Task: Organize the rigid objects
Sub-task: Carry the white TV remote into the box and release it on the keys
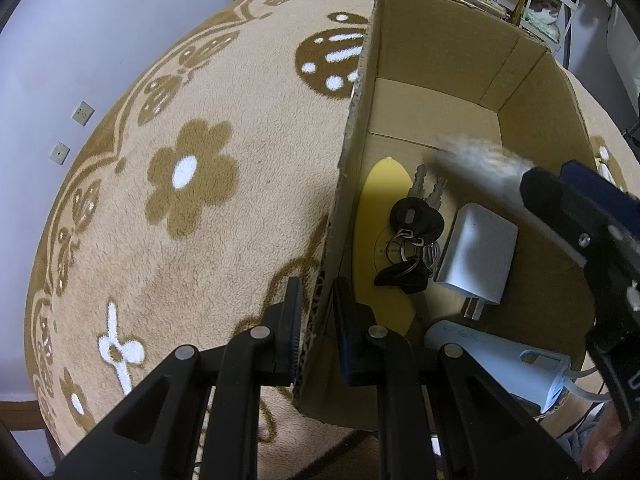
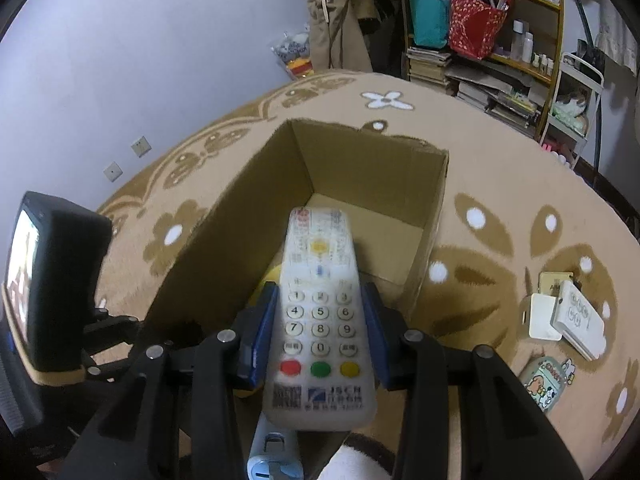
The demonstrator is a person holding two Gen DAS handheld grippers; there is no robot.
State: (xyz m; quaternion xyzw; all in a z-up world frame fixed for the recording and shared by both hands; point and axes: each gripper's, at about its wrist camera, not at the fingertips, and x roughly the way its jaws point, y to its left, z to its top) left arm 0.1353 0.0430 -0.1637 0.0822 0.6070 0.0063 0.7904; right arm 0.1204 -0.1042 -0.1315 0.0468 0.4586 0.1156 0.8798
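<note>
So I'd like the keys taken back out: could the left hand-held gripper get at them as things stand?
Probably not yet. The left hand-held gripper is shut on the cardboard box wall, so it must let go first. The keys lie uncovered on the box floor beside that wall, but the remote hangs above them.

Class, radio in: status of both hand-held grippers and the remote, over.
Left hand-held gripper shut on box wall. Right hand-held gripper shut on remote, above box. Keys, charger already inside.
</note>
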